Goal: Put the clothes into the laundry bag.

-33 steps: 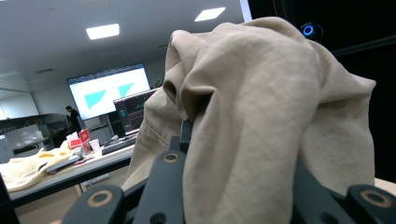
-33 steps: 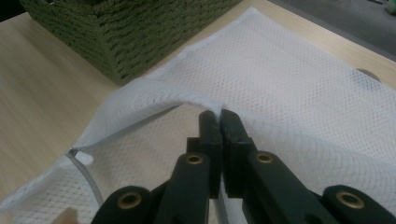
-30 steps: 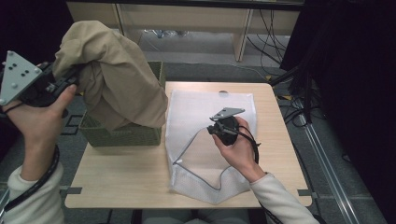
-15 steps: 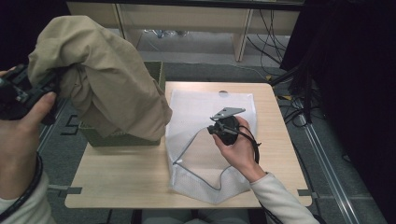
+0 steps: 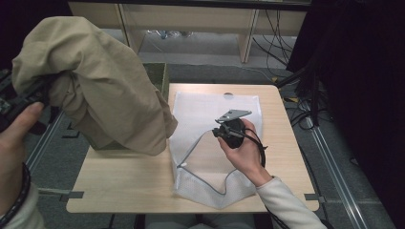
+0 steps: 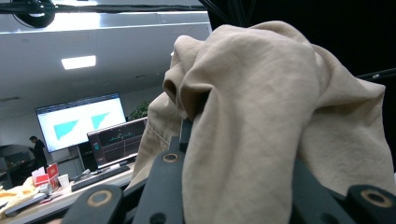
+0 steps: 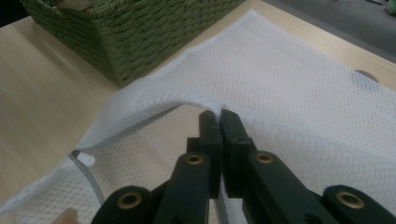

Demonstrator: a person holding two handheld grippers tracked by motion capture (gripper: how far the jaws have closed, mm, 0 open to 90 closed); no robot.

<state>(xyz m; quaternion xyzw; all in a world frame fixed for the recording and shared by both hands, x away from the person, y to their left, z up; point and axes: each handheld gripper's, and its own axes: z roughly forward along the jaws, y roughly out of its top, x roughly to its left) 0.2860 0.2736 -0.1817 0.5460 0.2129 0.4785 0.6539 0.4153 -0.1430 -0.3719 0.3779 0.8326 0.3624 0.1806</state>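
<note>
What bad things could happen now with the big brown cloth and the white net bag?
The beige cloth hangs bunched from the left gripper, so it might slip out or snag the green basket. The right gripper pinches just the mesh bag's thin edge; the mouth could drop shut.

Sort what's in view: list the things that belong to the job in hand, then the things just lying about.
In the job:
- beige garment, held up by the left claw
- white mesh laundry bag, its opening edge pinched by the right claw
- green woven basket beside the bag

Lying about:
- cables on the floor behind the table
- monitors in the background
</note>
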